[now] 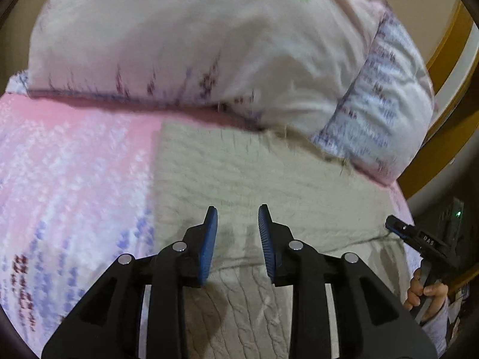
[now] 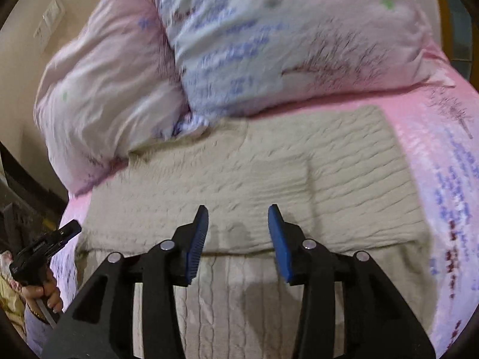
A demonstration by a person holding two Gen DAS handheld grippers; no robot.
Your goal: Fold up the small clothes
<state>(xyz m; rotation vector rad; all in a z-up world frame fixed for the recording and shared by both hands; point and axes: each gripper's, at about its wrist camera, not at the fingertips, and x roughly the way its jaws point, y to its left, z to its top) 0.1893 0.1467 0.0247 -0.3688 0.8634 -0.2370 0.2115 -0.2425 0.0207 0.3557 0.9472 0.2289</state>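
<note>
Hovering over a beige cable-knit sweater [image 1: 239,173], left gripper [image 1: 238,242] with blue pads parted, nothing between them. Right gripper [image 2: 238,242] likewise spread wide above the same knit, holding nothing. Sweater lying flat on a pink patterned bedsheet [image 1: 74,161], partly folded, an upper layer ending in a straight edge just ahead of both sets of fingertips. Two pale printed pillows [image 2: 299,39] resting at the far end, touching the garment's far edge. Blurred in both views.
</note>
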